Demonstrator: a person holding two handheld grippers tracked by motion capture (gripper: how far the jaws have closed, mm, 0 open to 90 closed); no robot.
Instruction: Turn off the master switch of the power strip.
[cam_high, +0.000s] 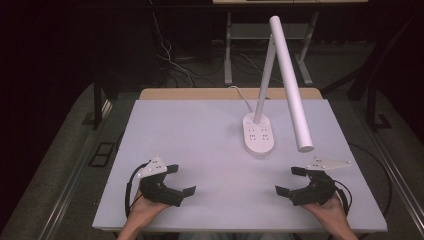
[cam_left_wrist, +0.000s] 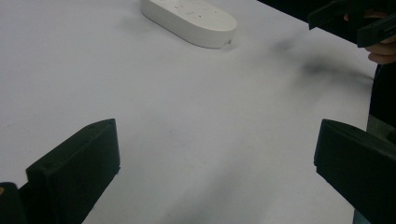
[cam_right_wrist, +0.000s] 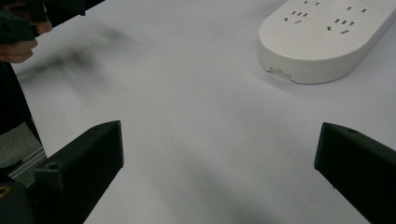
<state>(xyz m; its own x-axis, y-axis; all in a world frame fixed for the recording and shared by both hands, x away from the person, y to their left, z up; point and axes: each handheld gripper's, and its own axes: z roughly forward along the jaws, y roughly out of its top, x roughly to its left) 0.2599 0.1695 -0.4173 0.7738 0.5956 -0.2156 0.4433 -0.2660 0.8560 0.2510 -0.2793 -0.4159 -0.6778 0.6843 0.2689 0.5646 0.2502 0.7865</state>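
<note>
From the high view, a pale bench (cam_high: 200, 135) fills the middle of the room, and a white desk lamp (cam_high: 287, 75) stands on it at about one o'clock from the centre. Its oval base (cam_high: 258, 134), dotted with socket holes, sits flat on the surface; a thin stem rises from it and a long tubular head slants down toward four o'clock, ending above bare bench. A white cord leaves the base toward twelve o'clock. The left gripper (cam_high: 182, 181) rests at seven o'clock near the front edge, held in a hand (cam_high: 145, 207), jaws spread wide and empty. The right gripper (cam_high: 291, 181) sits at five o'clock in the other hand (cam_high: 327, 205), jaws likewise spread, nothing between them. Both point inward at each other, well apart.

In the left gripper view, the two black jaws stand far apart over bare bench. The lamp base (cam_left_wrist: 189, 18) lies at twelve o'clock, well ahead, and the right gripper (cam_left_wrist: 355, 21) shows at two o'clock.

In the right gripper view, the jaws are again wide apart with nothing held. The lamp base (cam_right_wrist: 327, 39) lies at one o'clock, and the left gripper (cam_right_wrist: 28, 16) sits at ten o'clock.
</note>
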